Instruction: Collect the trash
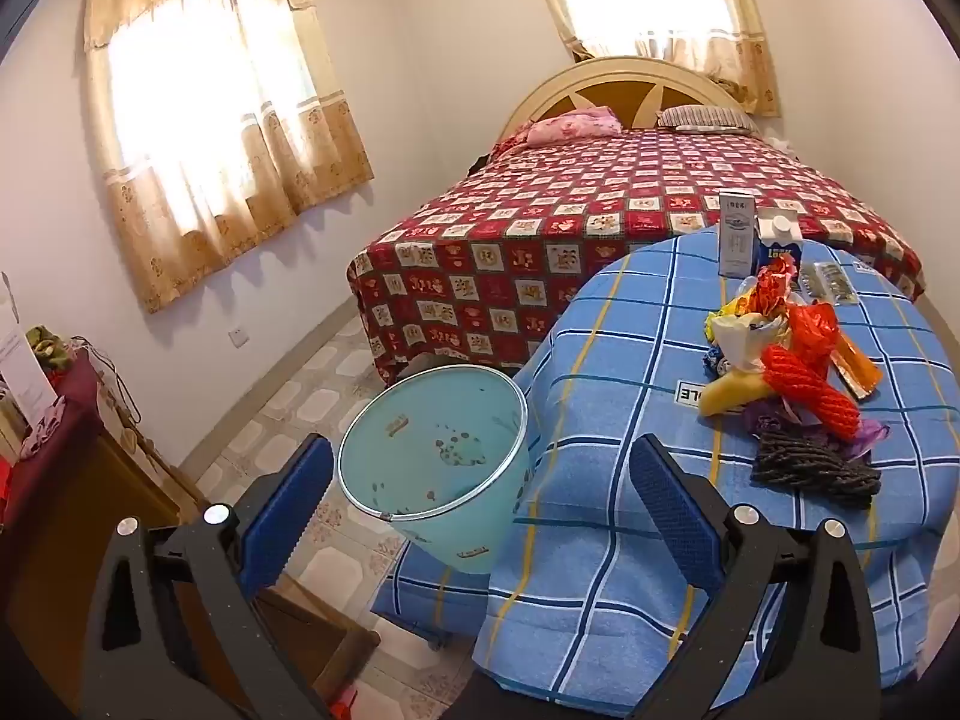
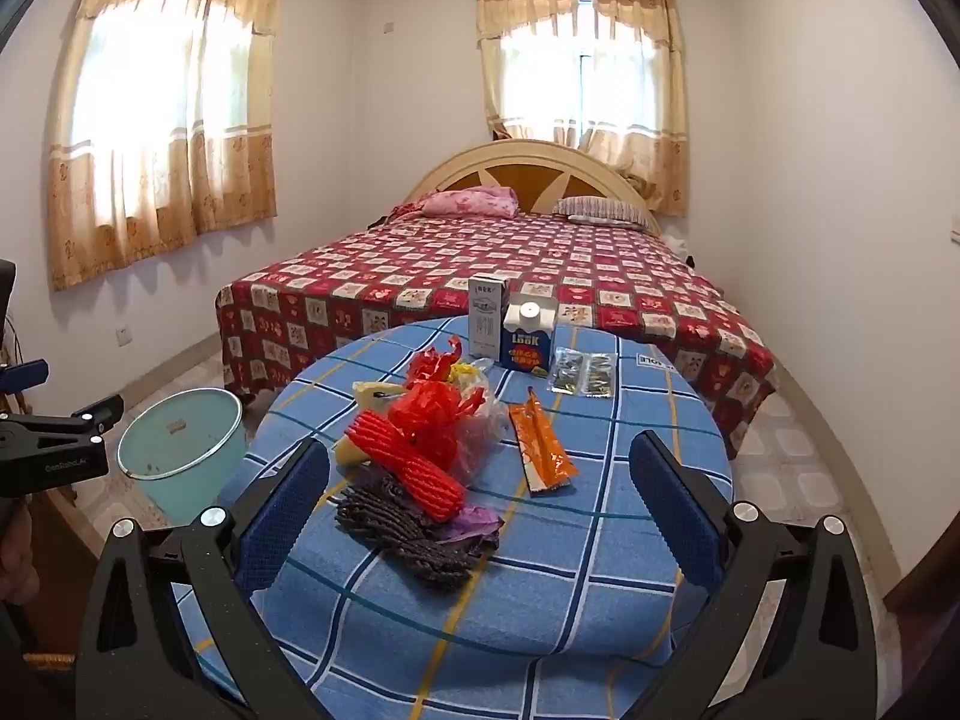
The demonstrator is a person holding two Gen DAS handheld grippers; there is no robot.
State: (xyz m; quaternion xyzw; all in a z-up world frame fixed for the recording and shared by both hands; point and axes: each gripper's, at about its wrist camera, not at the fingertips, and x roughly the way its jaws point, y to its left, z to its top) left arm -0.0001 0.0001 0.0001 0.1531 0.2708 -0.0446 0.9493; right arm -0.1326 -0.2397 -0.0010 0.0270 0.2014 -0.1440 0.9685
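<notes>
We hold both grippers wide apart and empty. The right gripper (image 2: 480, 516) looks over the round table under its blue checked cloth (image 2: 540, 600), and the heap of trash lies just ahead of its fingers, between them and a little to the left, toward eleven o'clock in the right wrist view. Nearest to us is the dark grey foam net sleeve (image 2: 408, 531), lying with its long axis running from ten o'clock to four o'clock. Resting on its far end is the red foam net sleeve (image 2: 408, 459), on much the same slant. Behind them are crumpled red plastic wrappers (image 2: 429, 405), and at one o'clock of the heap lies an orange flat sachet (image 2: 543, 450), its long axis from eleven to five.

The left gripper (image 1: 480, 516) points instead at the pale green plastic bin with a metal rim (image 1: 435, 450), which stands on the floor just beside the table, straight ahead at twelve o'clock between the blue pads. From there the heap sits well off at two o'clock.

So we judge the right hand the nearer one for the first pick. Its fingers would need to close across the grey sleeve's slant, so a slight wrist turn seems called for. The bin then lies at nine o'clock of the heap, off the table's left edge.
</notes>
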